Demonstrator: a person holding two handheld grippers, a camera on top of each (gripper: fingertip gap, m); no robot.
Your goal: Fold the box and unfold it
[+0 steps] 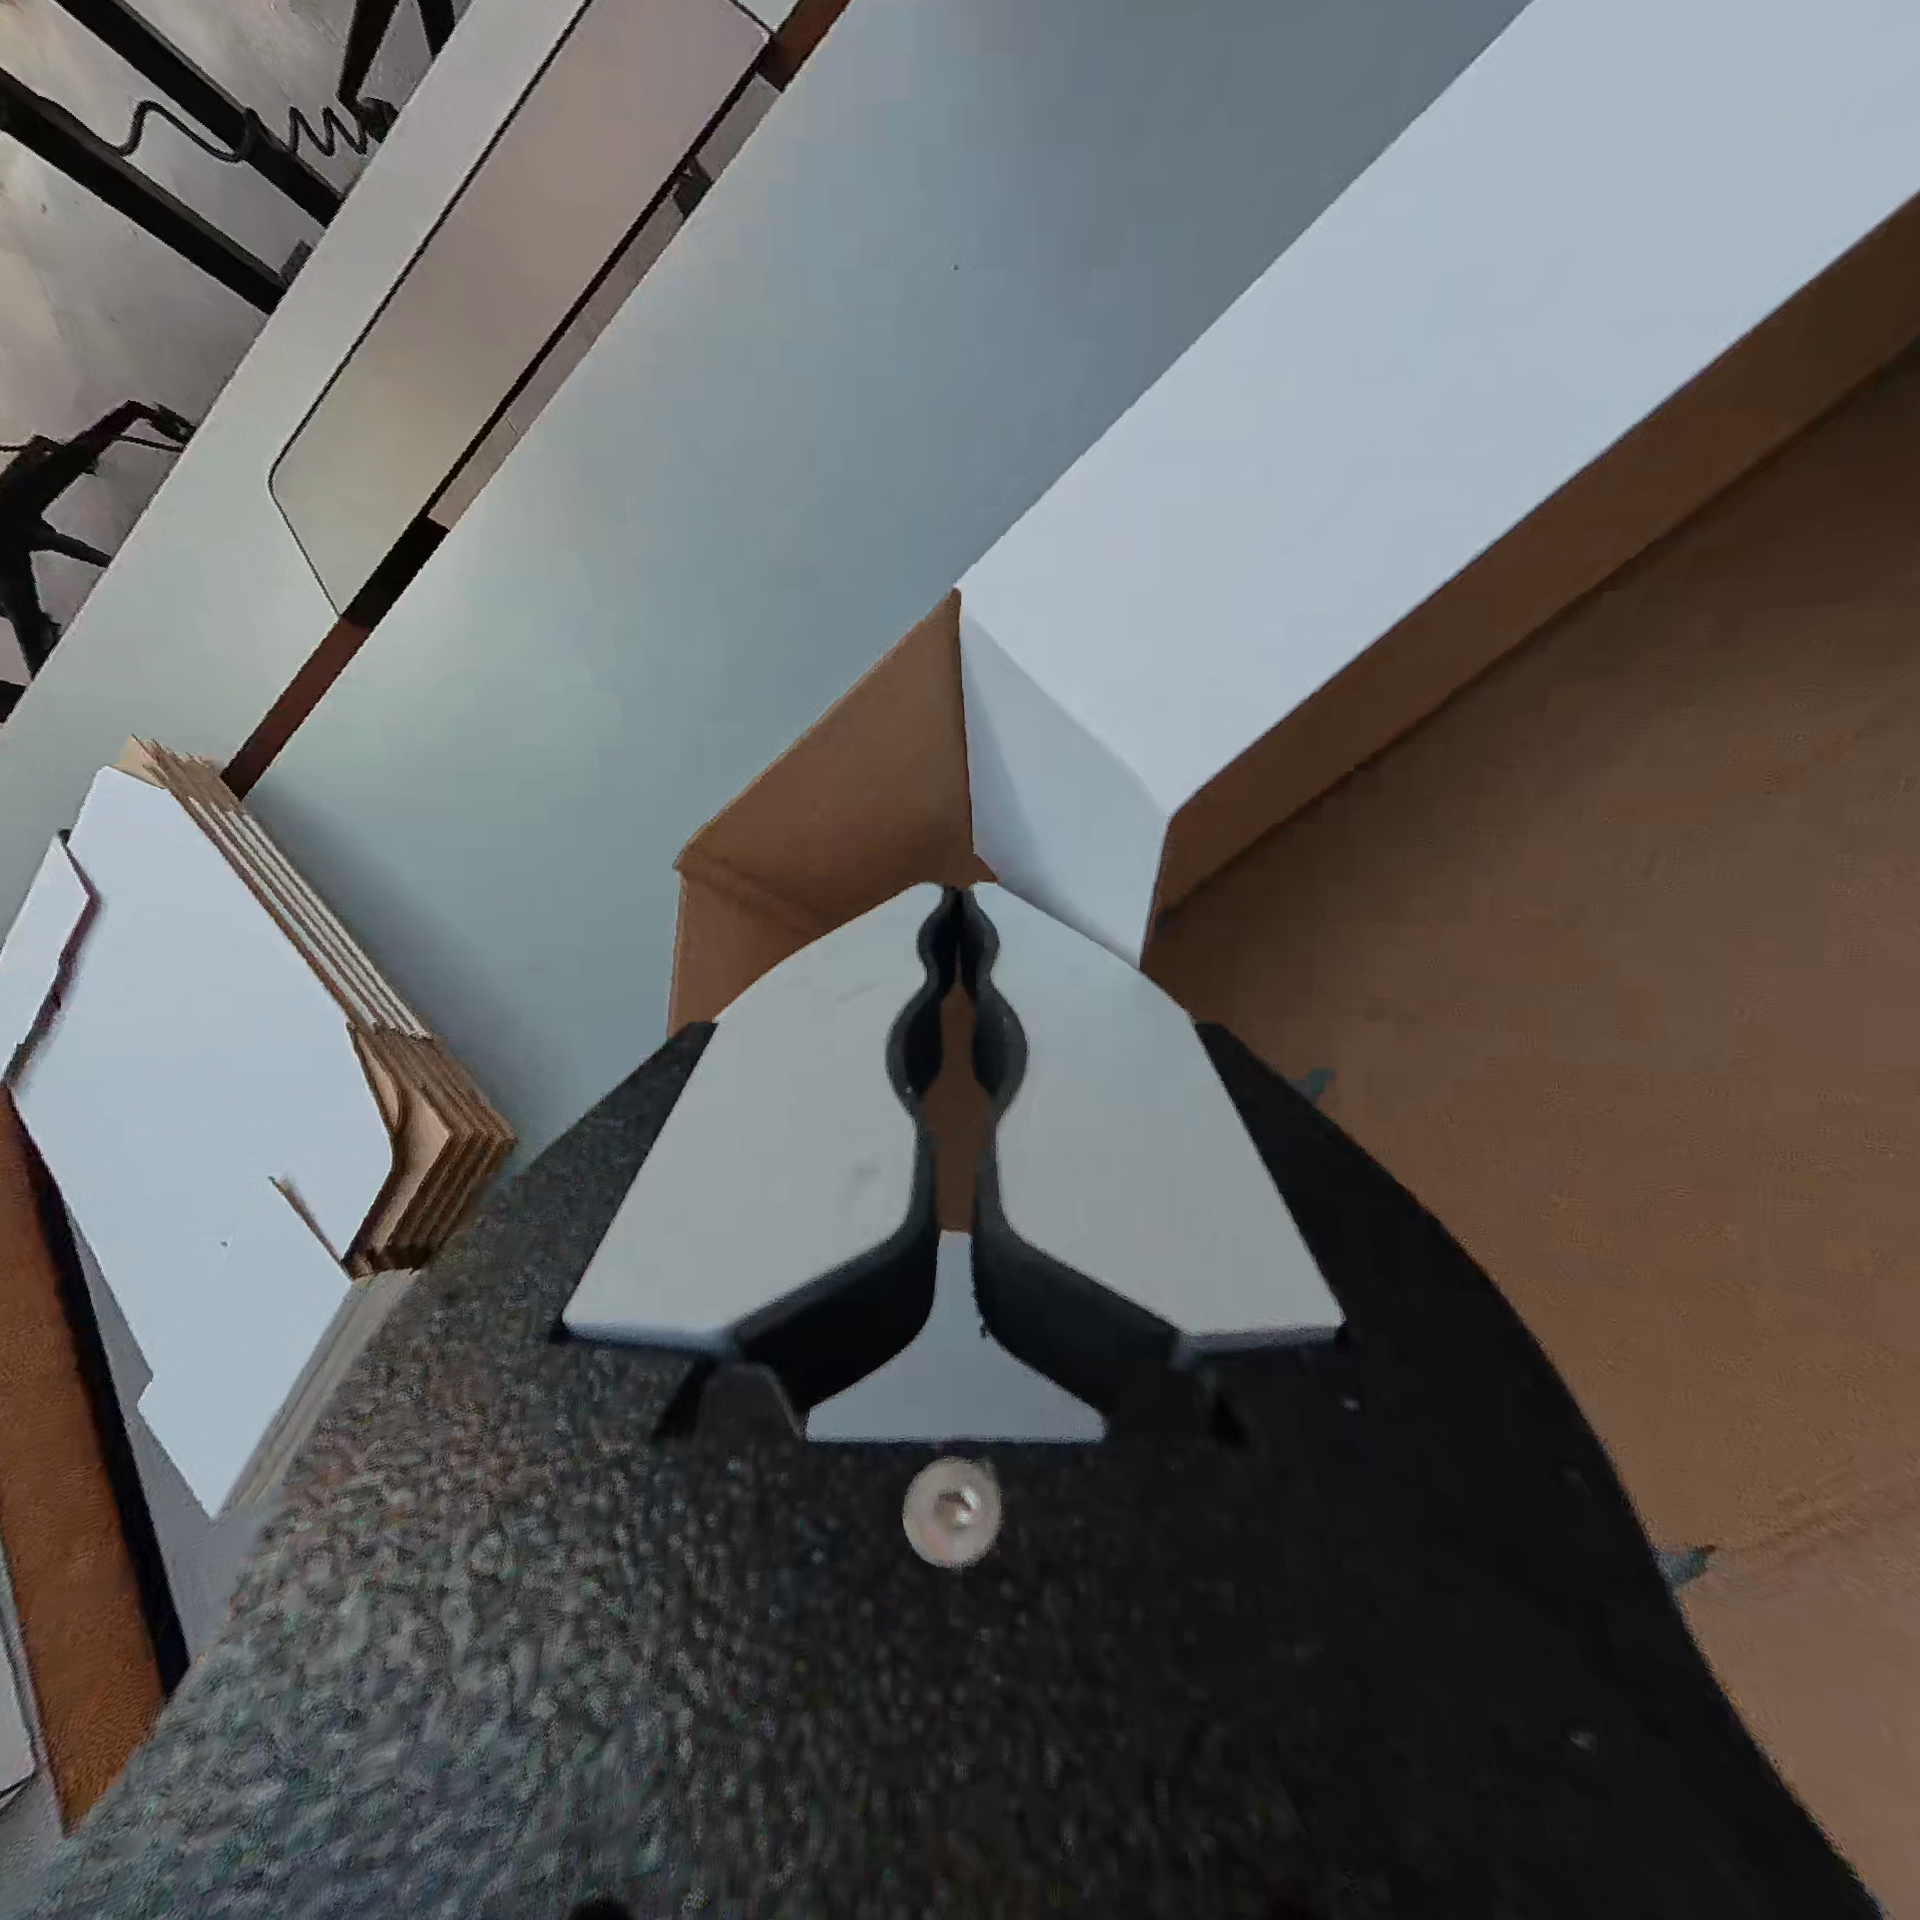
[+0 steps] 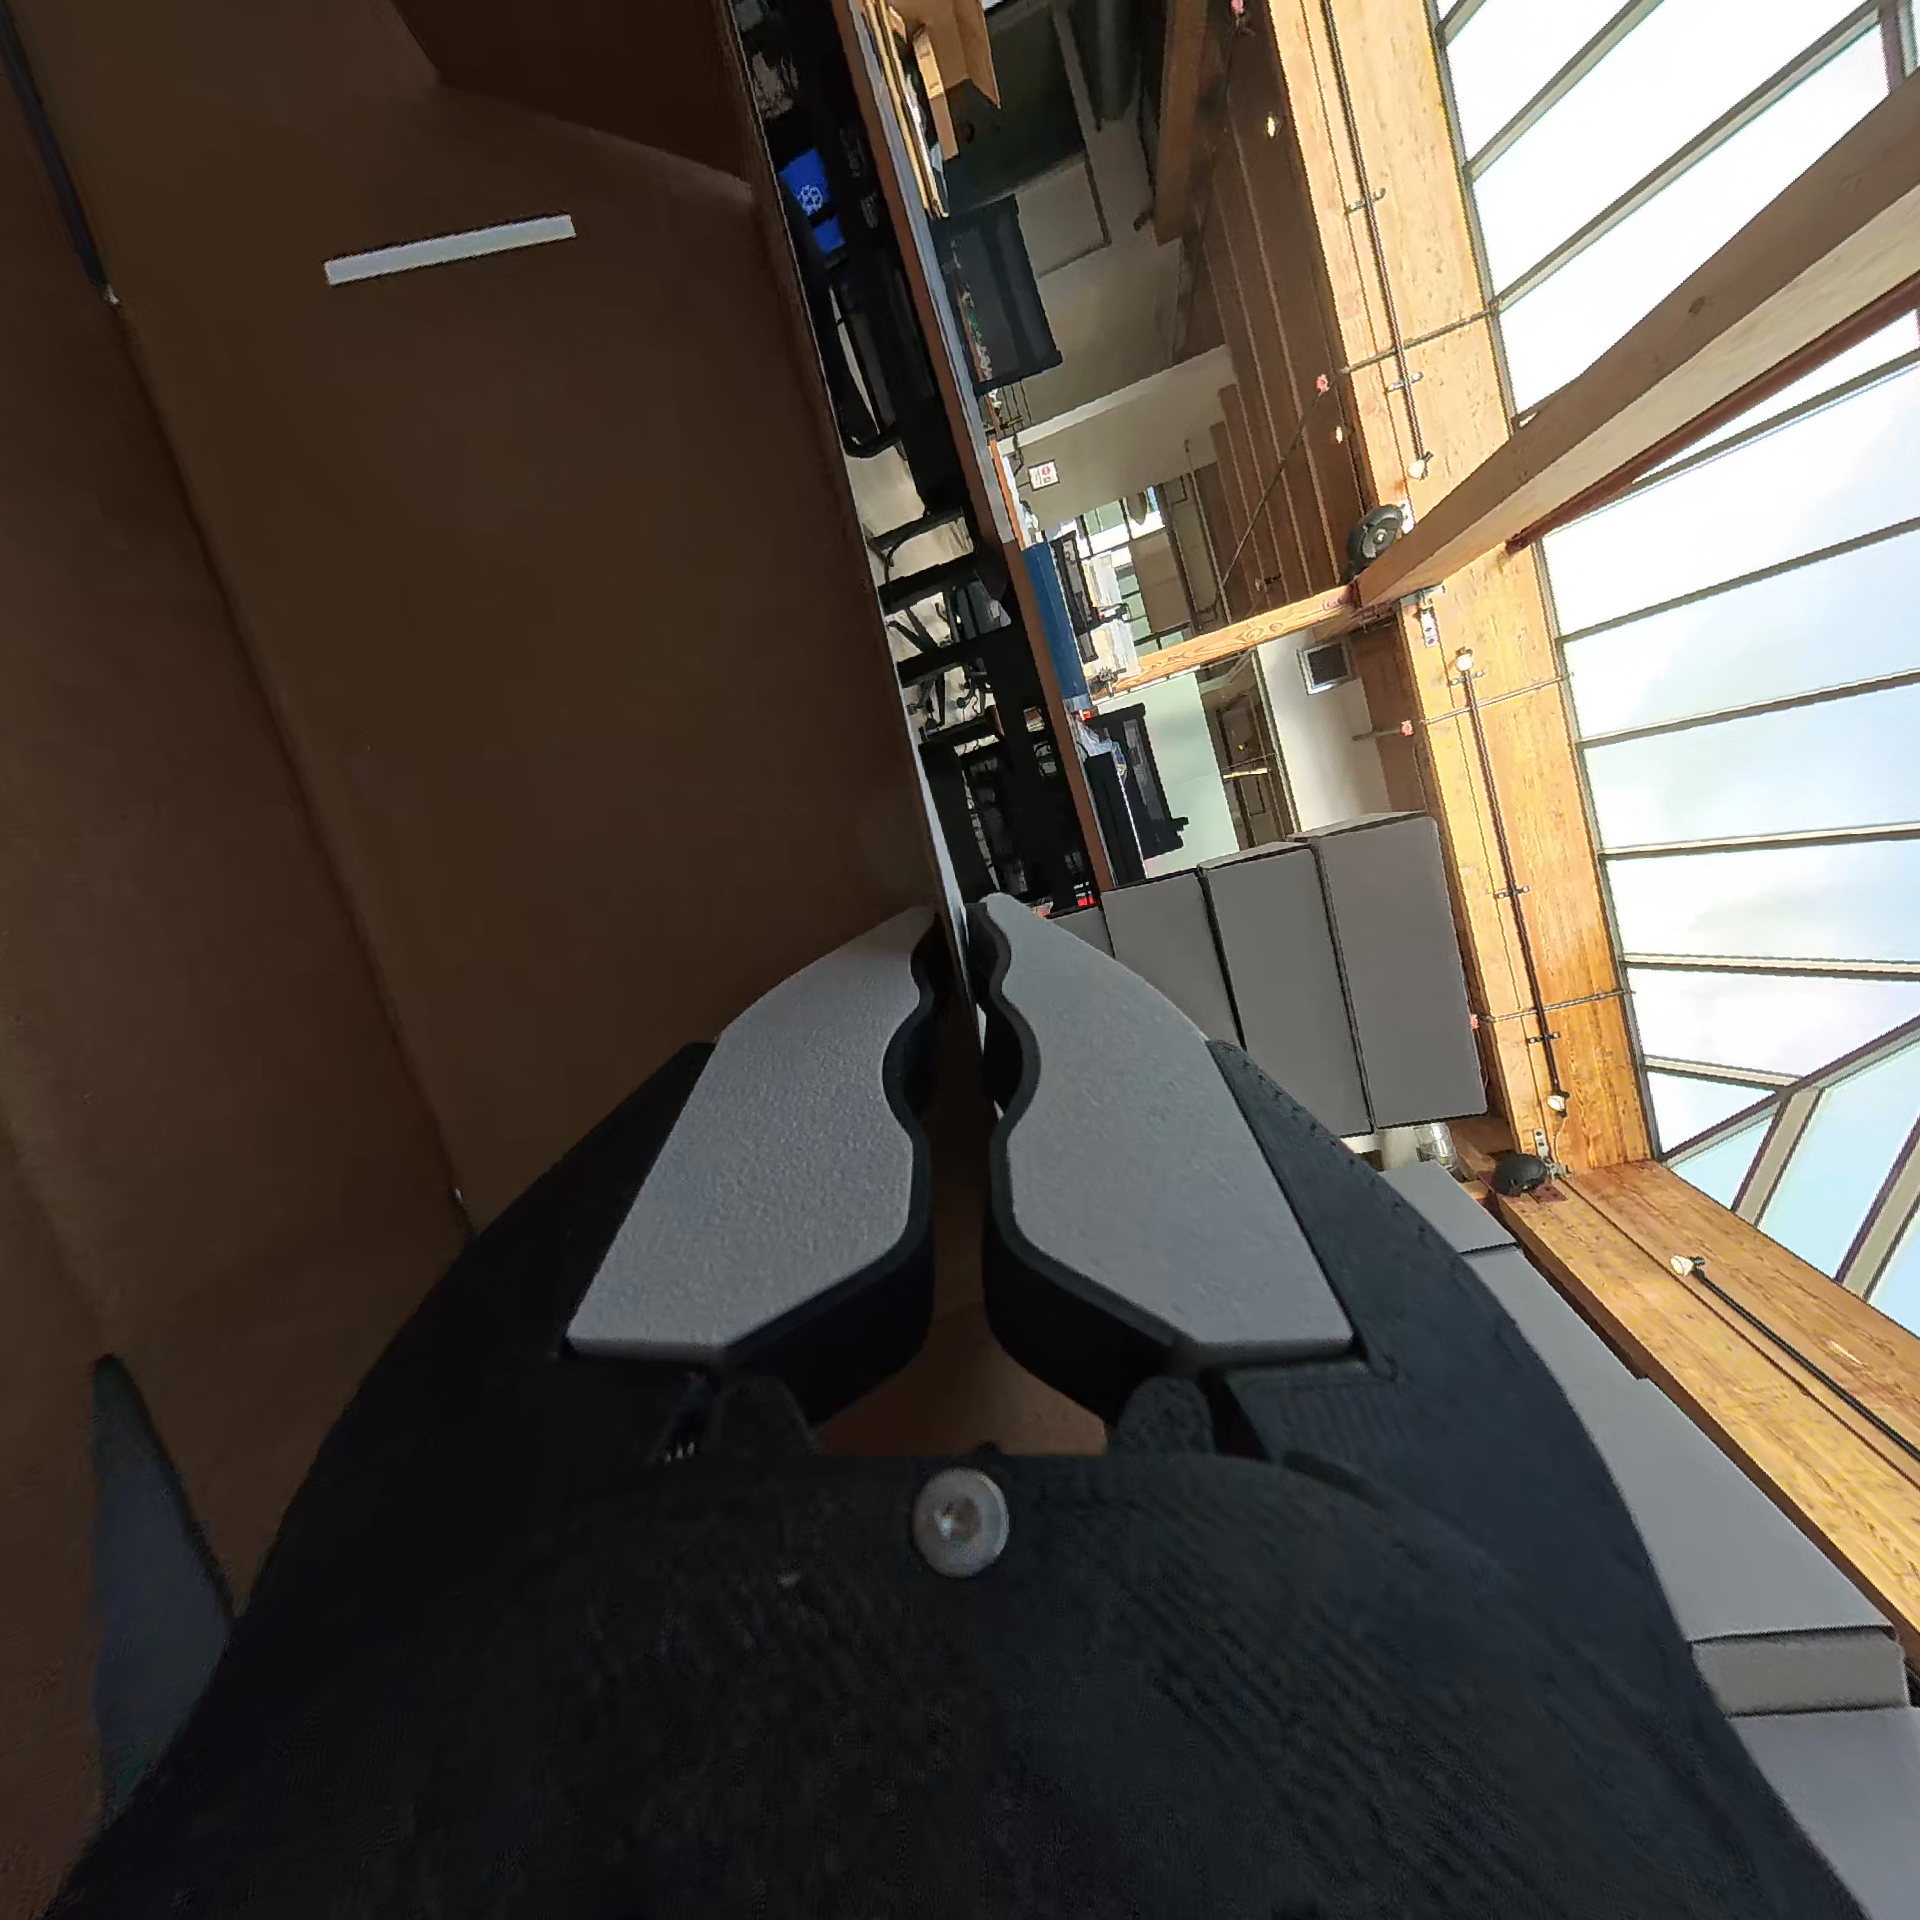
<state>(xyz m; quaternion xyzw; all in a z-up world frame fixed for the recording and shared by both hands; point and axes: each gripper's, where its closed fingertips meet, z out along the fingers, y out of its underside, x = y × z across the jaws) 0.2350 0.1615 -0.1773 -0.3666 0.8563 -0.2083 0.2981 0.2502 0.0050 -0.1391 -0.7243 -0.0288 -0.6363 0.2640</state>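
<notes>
two grippers are both on the white-and-brown cardboard box (image 1: pixel 1507 935). my left gripper (image 1: pixel 954 902) has its jaws pinched together on a corner flap, tips touching. my right gripper (image 2: pixel 961 914) clamps a thin wall edge of the box (image 2: pixel 468 675) (brown inner face towards me). a stack of flat white cardboard blanks (image 1: pixel 218 1060) lies near, on the pale grey table (image 1: pixel 644 499).

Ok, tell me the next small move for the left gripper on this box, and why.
Probably swing the left gripper inward to bring the end flap upright. Its fingers are shut on the brown flap edge at the corner of the box, where the white-faced side wall already stands. The right gripper pinches another panel edge, apparently steadying it.
</notes>
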